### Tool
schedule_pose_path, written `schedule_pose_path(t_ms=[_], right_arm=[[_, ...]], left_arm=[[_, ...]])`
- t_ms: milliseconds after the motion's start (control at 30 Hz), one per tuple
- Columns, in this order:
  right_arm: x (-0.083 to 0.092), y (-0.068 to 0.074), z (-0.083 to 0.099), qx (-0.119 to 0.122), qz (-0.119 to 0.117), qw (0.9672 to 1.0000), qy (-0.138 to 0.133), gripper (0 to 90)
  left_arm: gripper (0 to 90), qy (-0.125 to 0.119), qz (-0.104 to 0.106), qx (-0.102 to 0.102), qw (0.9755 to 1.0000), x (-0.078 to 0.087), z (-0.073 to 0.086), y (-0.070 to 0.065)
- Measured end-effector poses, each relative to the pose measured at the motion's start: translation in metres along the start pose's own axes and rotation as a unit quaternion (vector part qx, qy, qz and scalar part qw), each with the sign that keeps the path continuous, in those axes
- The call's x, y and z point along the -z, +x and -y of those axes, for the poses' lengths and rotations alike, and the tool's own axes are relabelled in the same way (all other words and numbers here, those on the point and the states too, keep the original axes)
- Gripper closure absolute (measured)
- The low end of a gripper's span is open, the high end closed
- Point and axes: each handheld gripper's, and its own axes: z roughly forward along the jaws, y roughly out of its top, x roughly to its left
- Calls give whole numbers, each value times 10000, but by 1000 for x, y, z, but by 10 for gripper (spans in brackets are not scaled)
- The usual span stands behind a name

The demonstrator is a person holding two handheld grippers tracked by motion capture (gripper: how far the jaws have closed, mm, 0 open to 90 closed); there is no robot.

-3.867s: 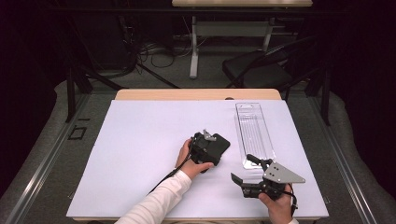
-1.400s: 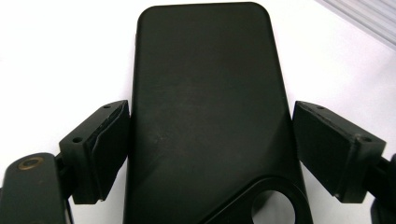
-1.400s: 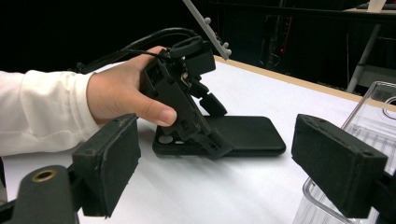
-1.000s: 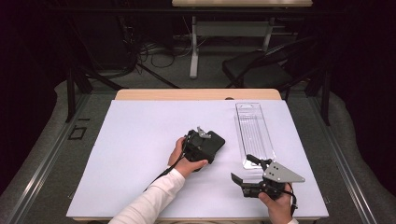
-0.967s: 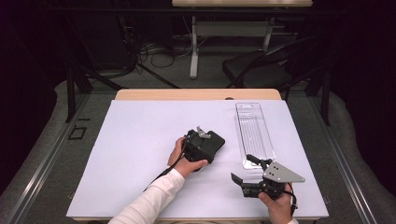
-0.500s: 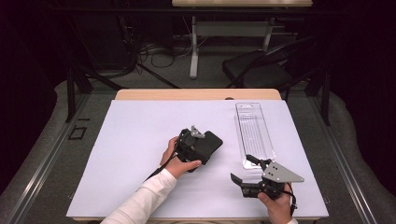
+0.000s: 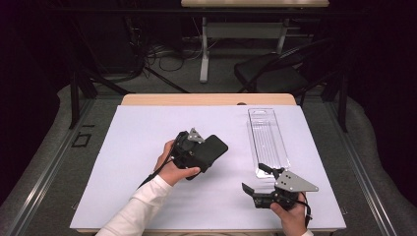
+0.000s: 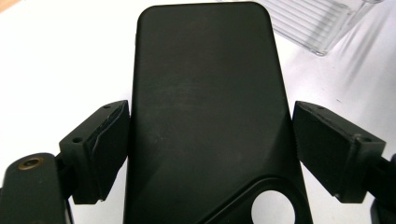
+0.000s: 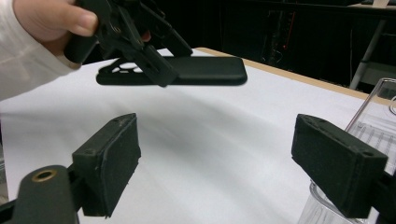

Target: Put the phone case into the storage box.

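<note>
A black phone case (image 7: 212,149) hangs flat just above the white table sheet (image 7: 128,147), left of centre. My left gripper (image 7: 202,153) is shut on its long sides, near the end with the round camera cut-out. In the left gripper view the case (image 8: 205,107) runs up between the two pads (image 8: 105,149). The right gripper view shows the case (image 9: 205,71) lifted, with its shadow on the sheet below. My right gripper (image 7: 253,178) rests open near the front right, with nothing between its jaws (image 9: 215,158).
A clear ribbed plastic tray (image 7: 268,140) lies lengthwise at the right, its near end just beyond my right gripper and beside its right jaw (image 9: 373,126). The tray's corner (image 8: 317,23) lies beyond the case. A dark chair (image 7: 275,73) stands behind the table.
My left gripper has carried the phone case a little to the left, away from the clear tray. The right gripper has stayed put.
</note>
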Motion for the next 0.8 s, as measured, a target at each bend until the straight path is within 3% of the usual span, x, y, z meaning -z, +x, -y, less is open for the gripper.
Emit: schedule_pose_path(t_ms=[367, 600, 800], right_arm=[[-1, 0, 1, 21, 81, 10000, 41, 144], [-3, 0, 1, 88, 134, 9999, 64, 144], [-6, 3, 0, 297, 172, 9993, 143, 143]], left_arm=[[141, -7, 20, -45, 10000, 28, 3, 7], [141, 32, 49, -17, 10000, 36, 5, 11], [141, 87, 75, -20, 9999, 38, 5, 11]])
